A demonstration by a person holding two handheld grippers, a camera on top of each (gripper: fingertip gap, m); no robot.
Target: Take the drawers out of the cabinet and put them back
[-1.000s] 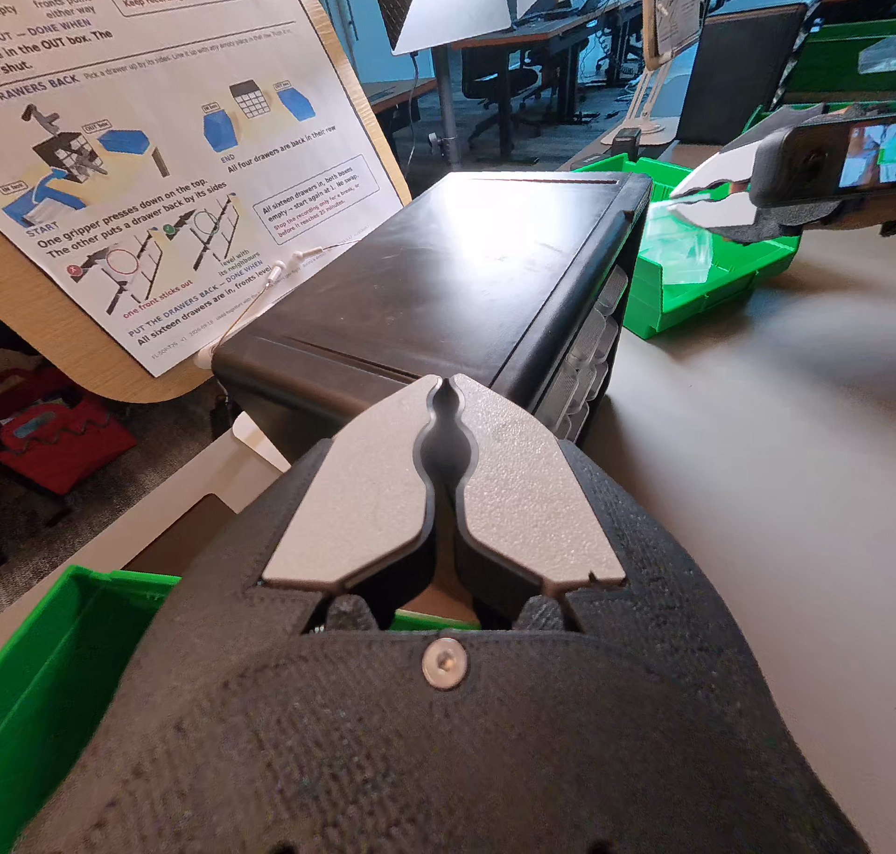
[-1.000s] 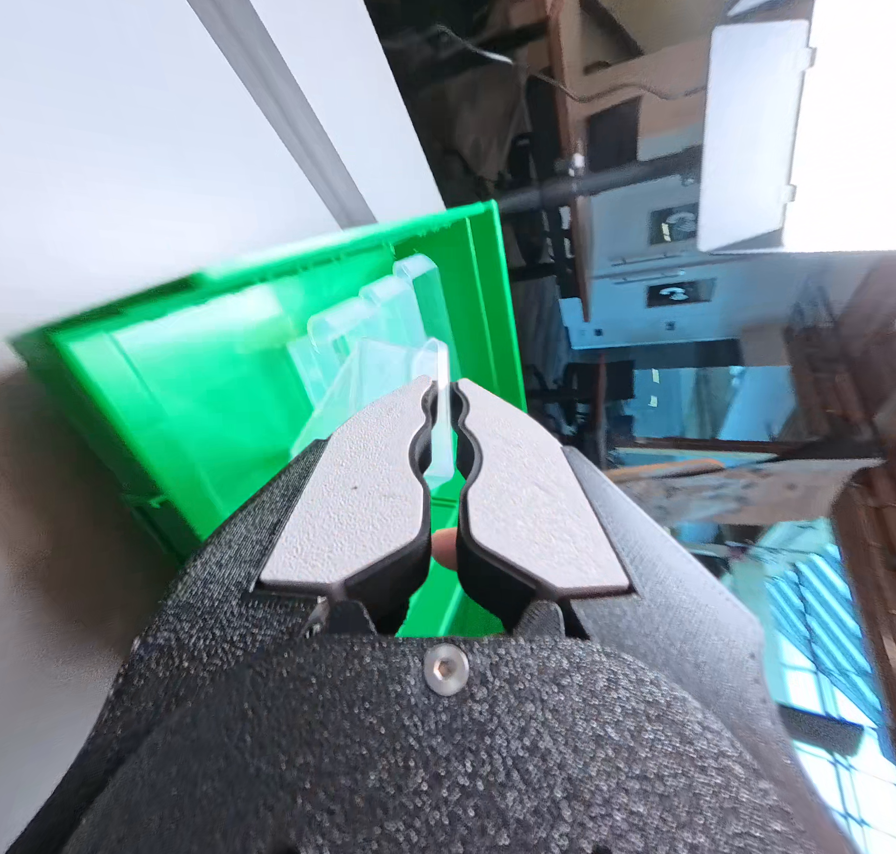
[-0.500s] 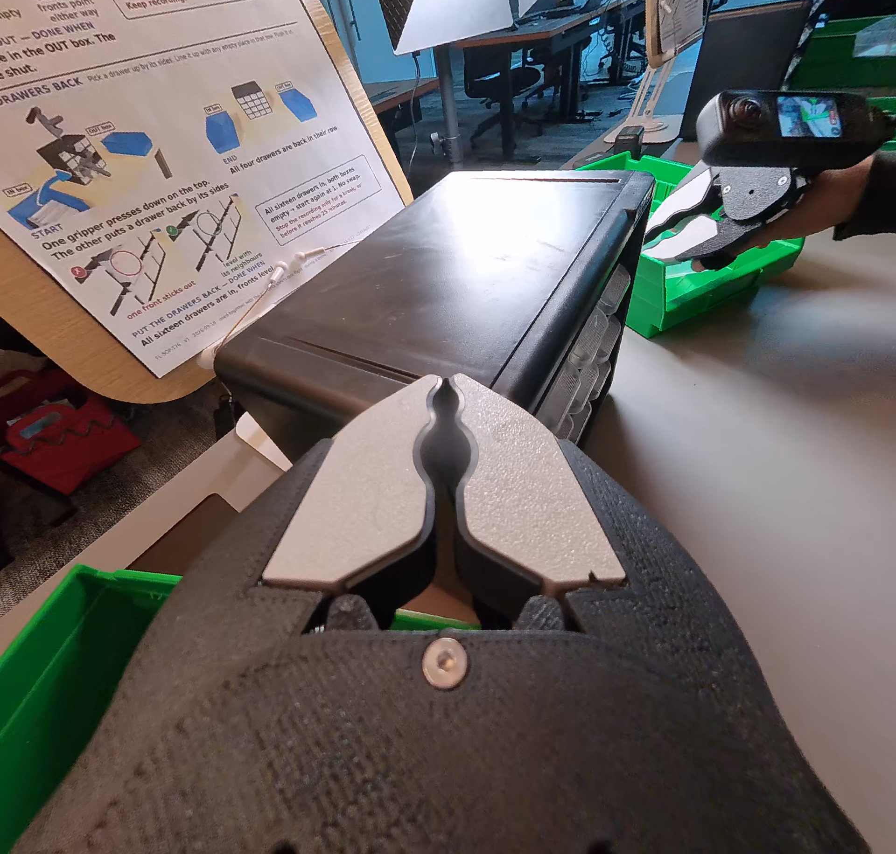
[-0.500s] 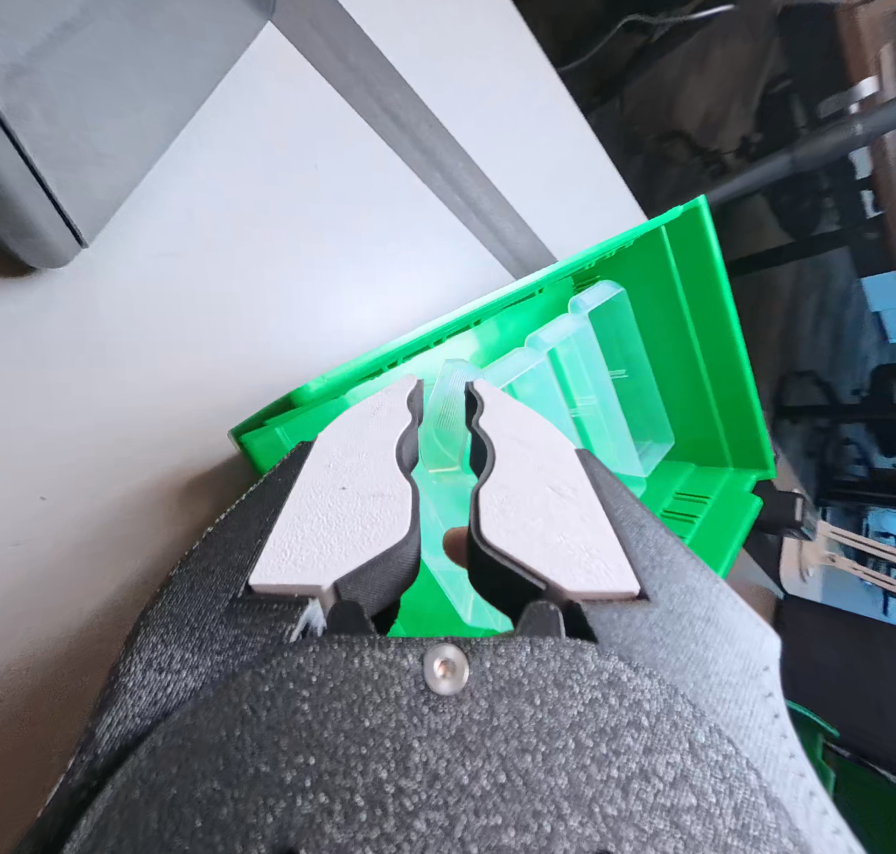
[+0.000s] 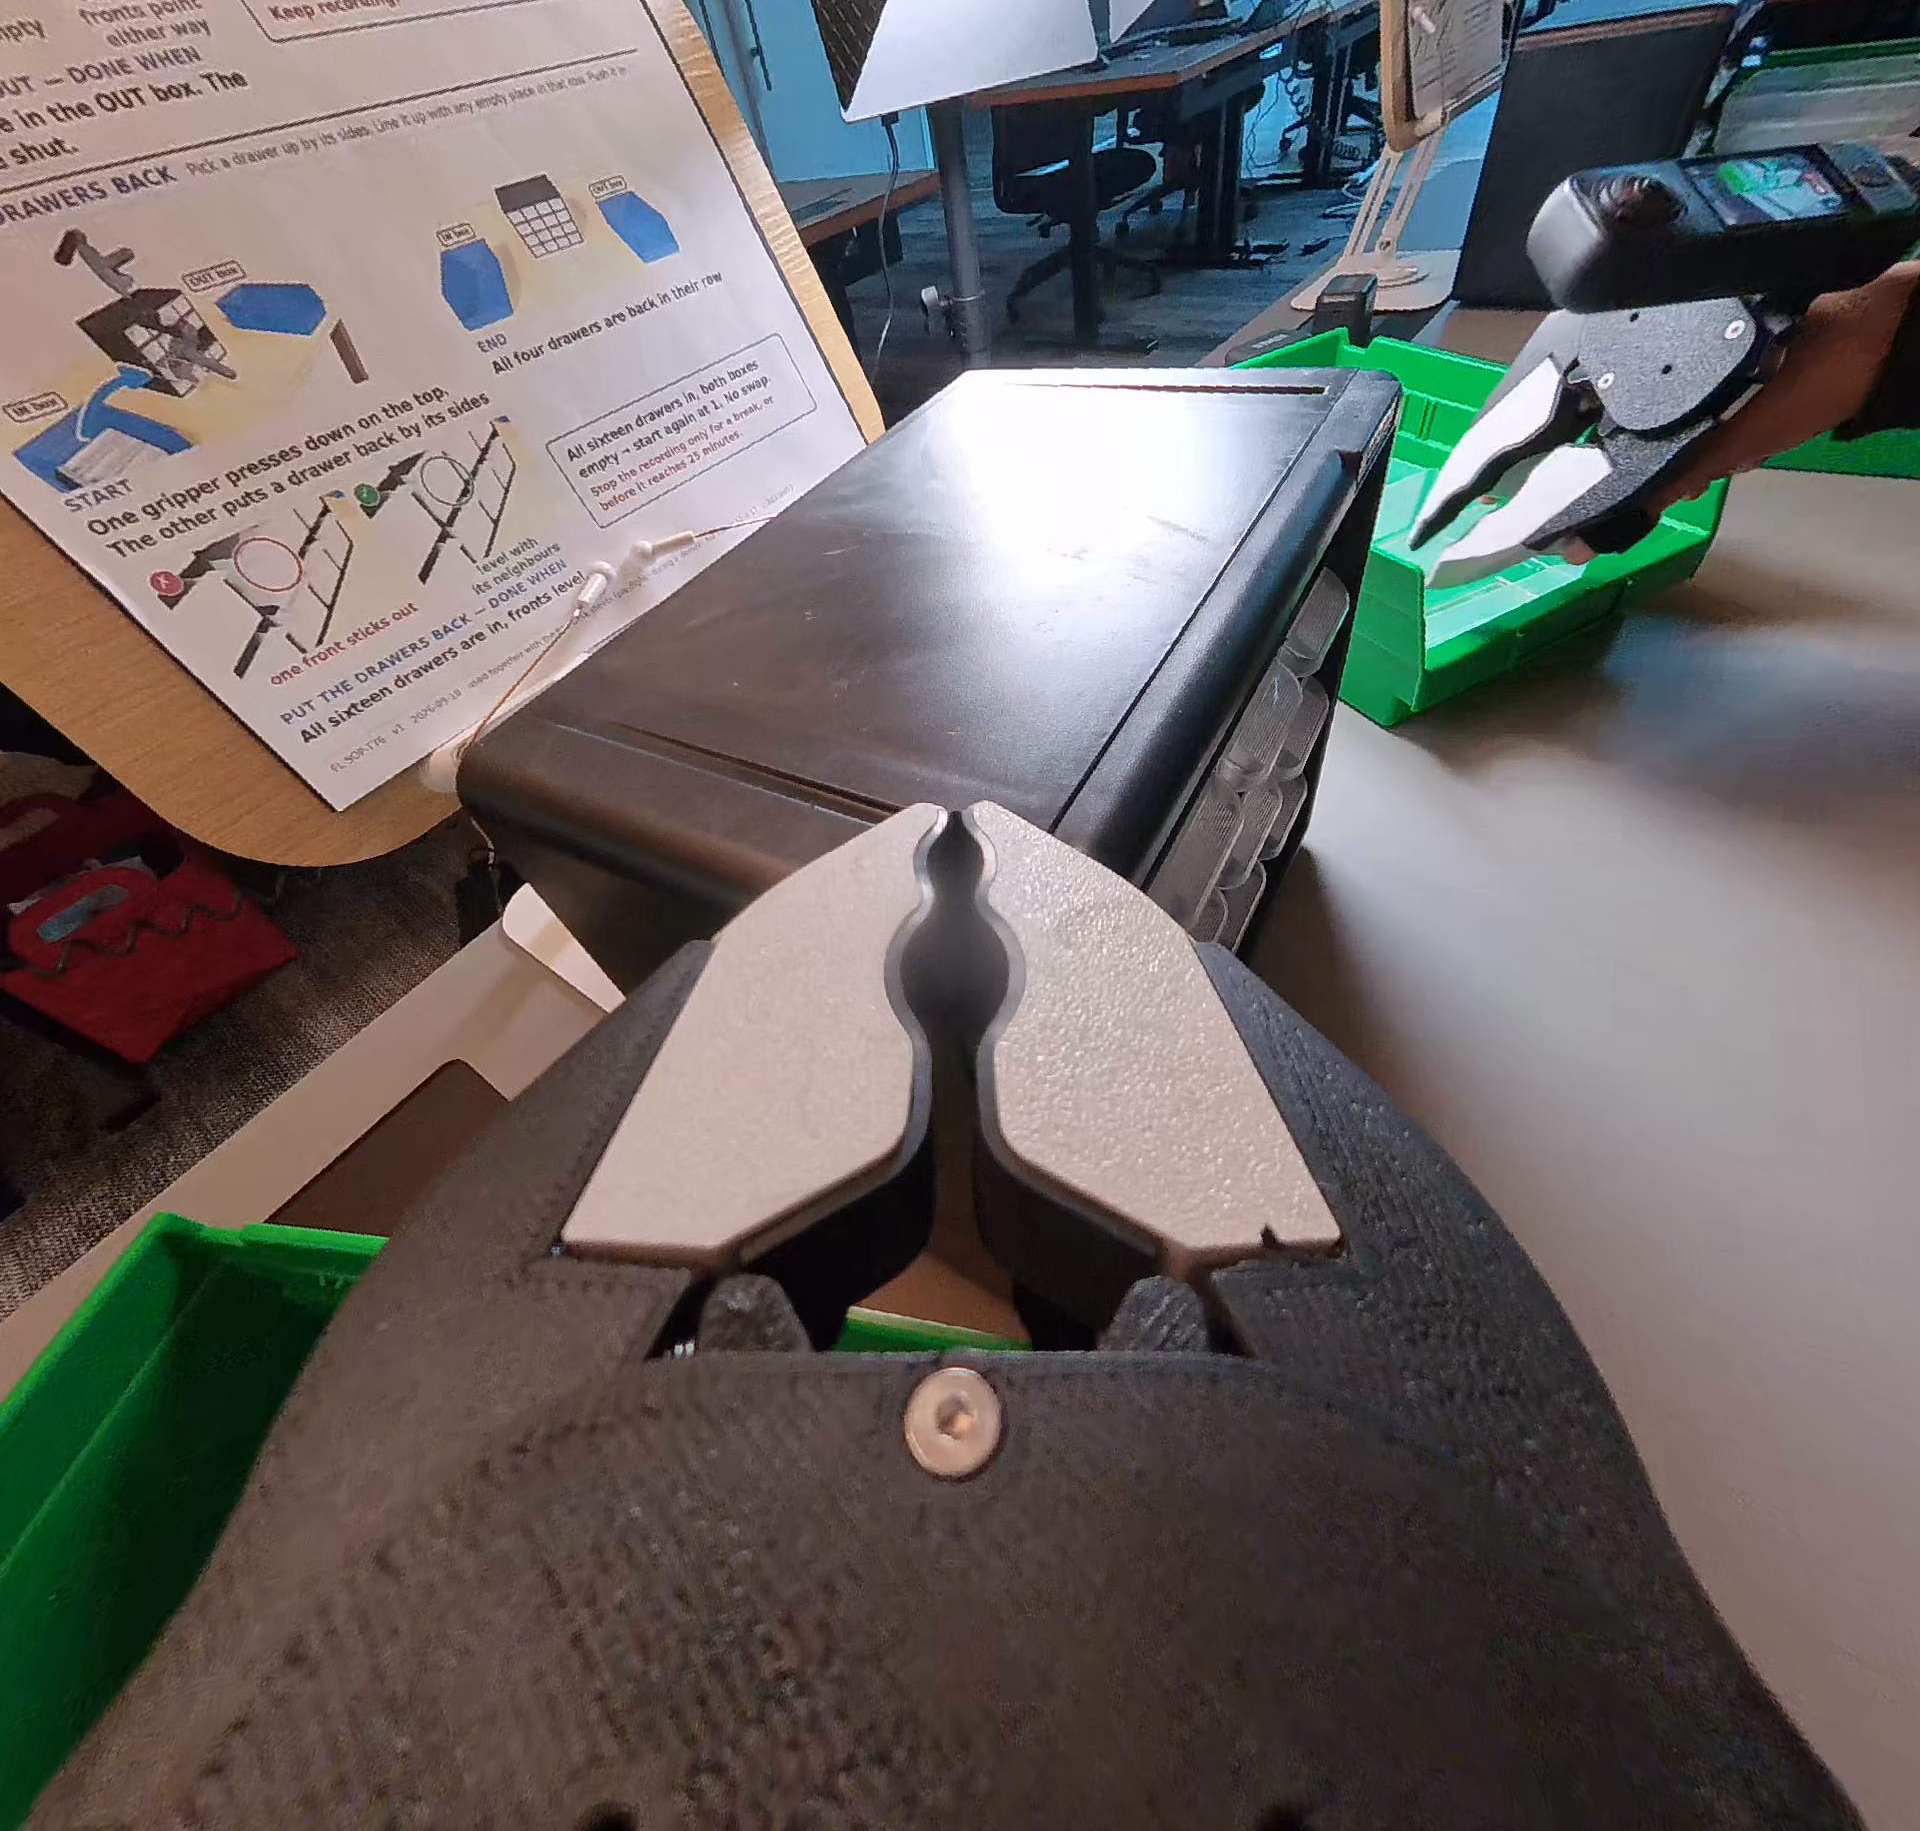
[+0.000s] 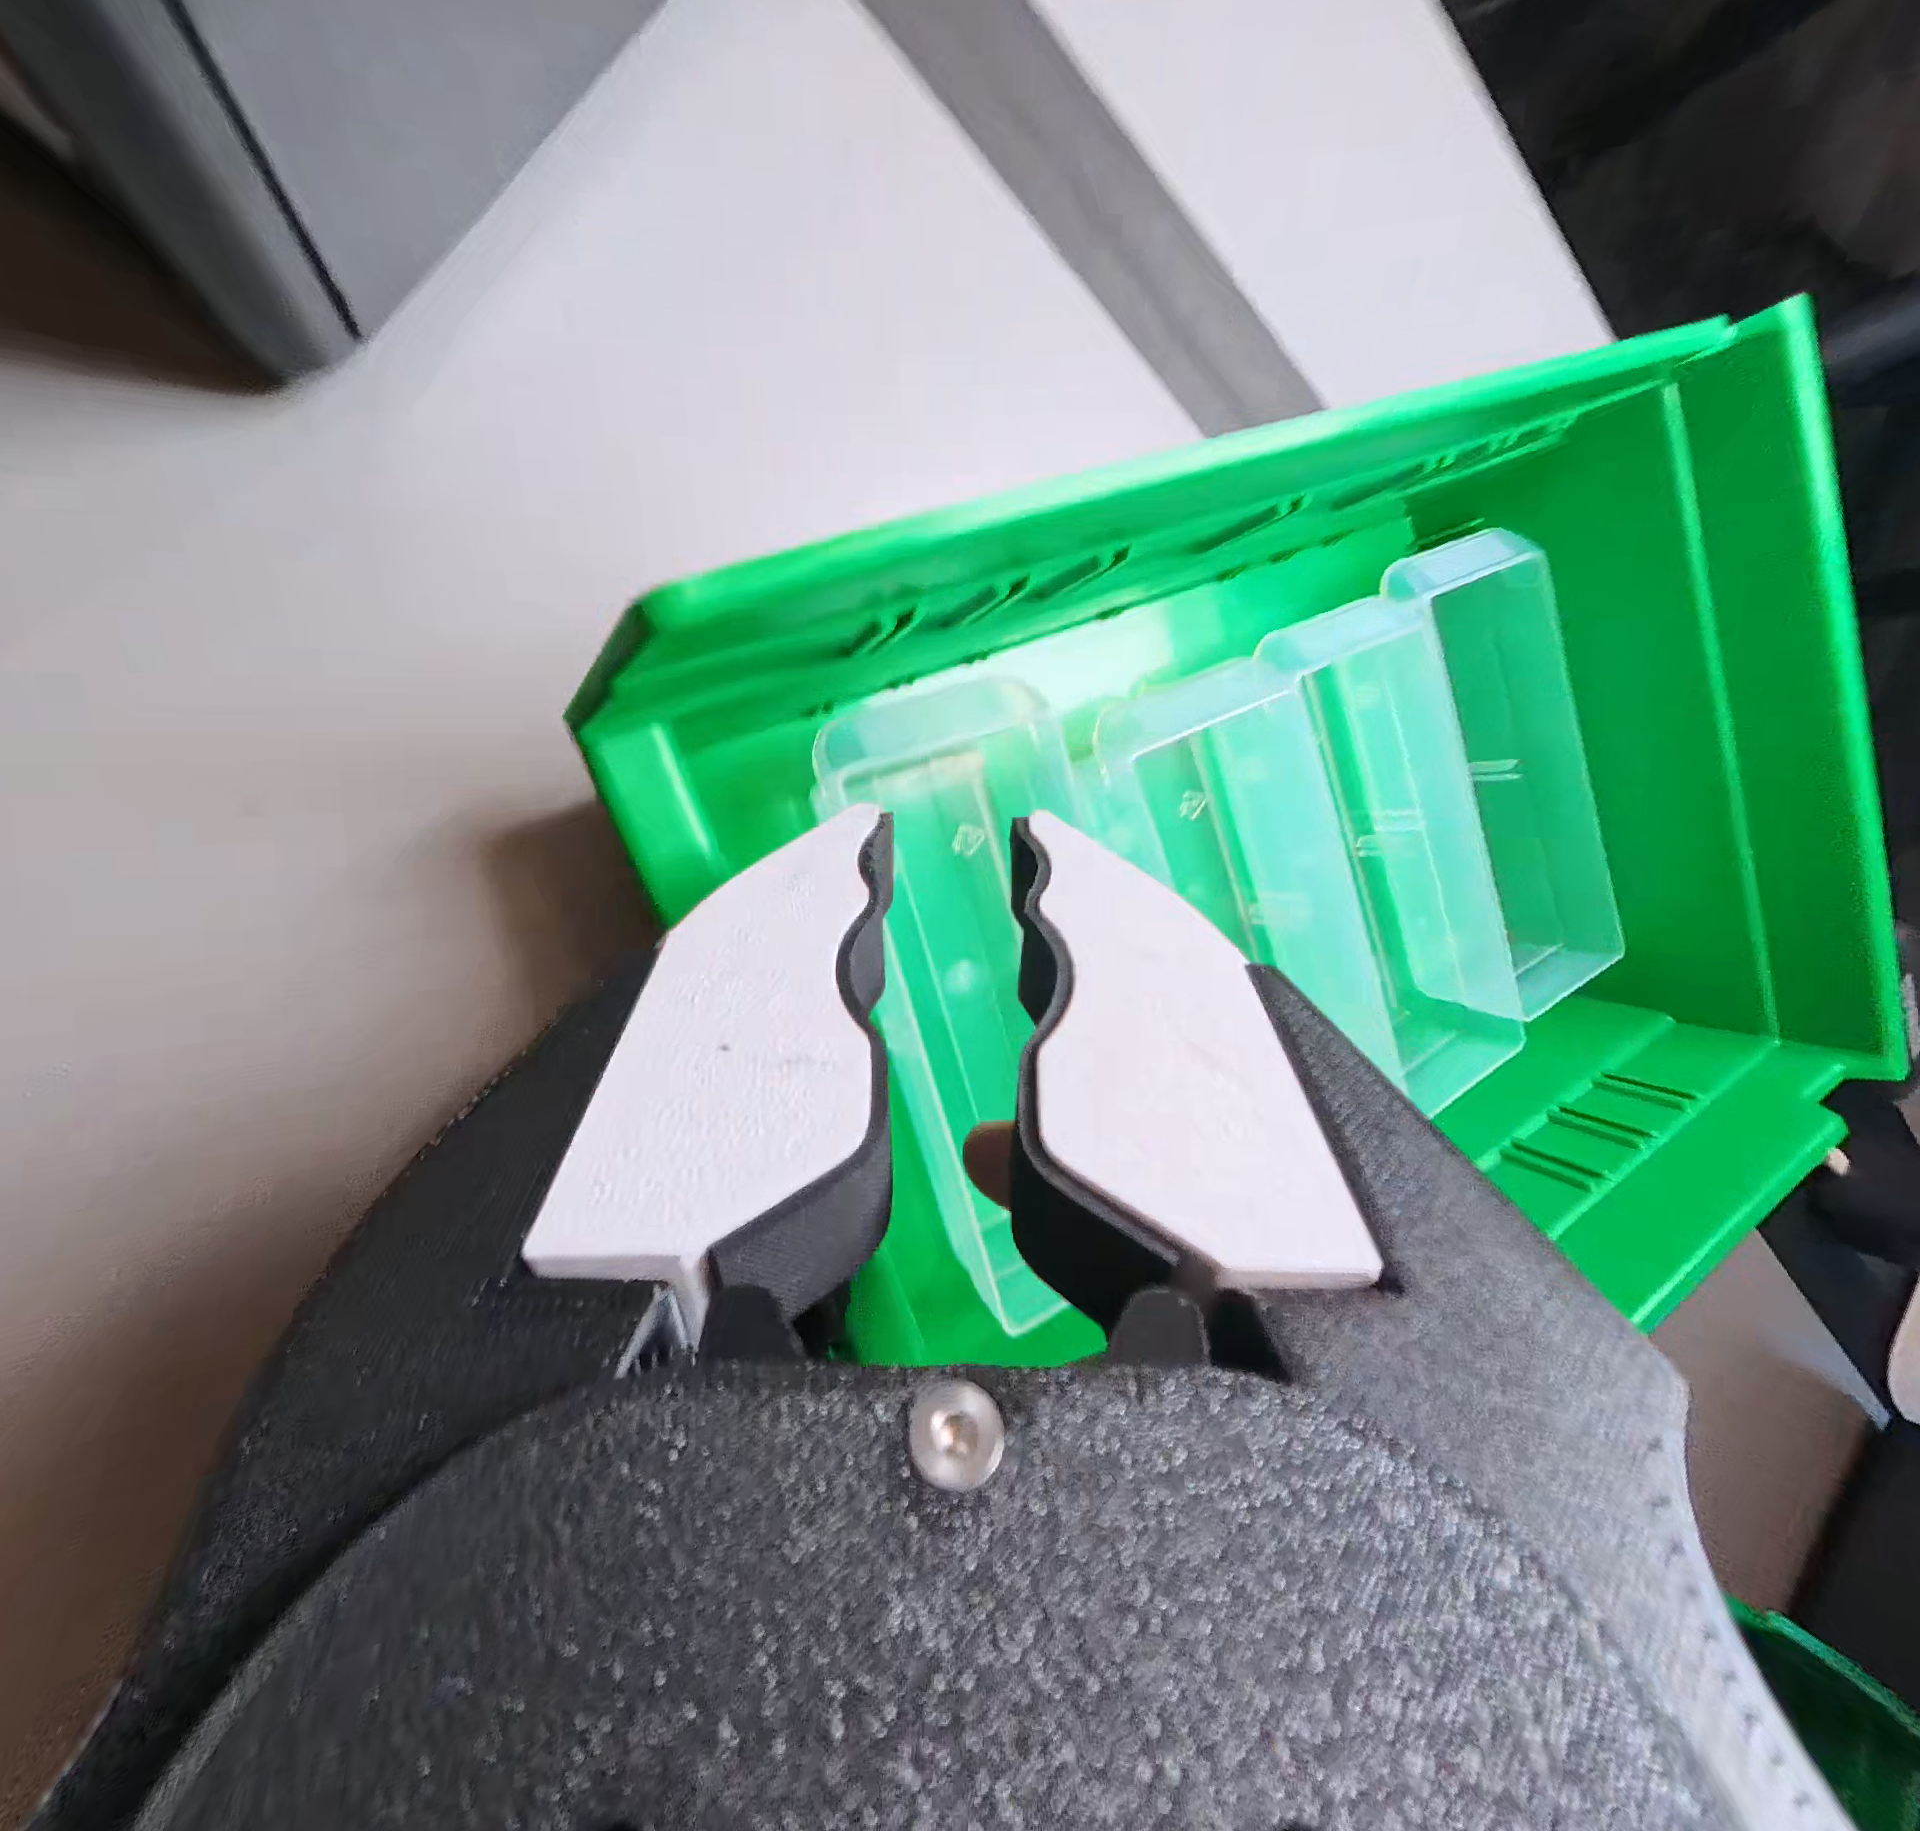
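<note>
The black drawer cabinet [image 5: 987,586] stands on the table just ahead of my left gripper [image 5: 956,820], which is shut and empty. Clear drawers [image 5: 1268,742] fill the cabinet's front, which faces right. My right gripper [image 6: 951,825] is open over a green bin [image 6: 1714,586]. Its fingers stand on either side of a clear drawer [image 6: 935,950] that lies in the bin. More clear drawers [image 6: 1455,794] lie side by side to its right. The left wrist view shows the right gripper [image 5: 1455,534] tilted down into that bin [image 5: 1507,638], right of the cabinet.
A second green bin [image 5: 104,1418] sits at the near left under my left gripper. An instruction board [image 5: 364,327] leans behind the cabinet. The grey table [image 5: 1558,1054] stretches to the right. A grey box [image 6: 208,119] stands beyond the right bin.
My right gripper swung down into the green bin with the clear drawer it held and opened its jaws. The drawer now lies in the bin. My left gripper has not moved.
</note>
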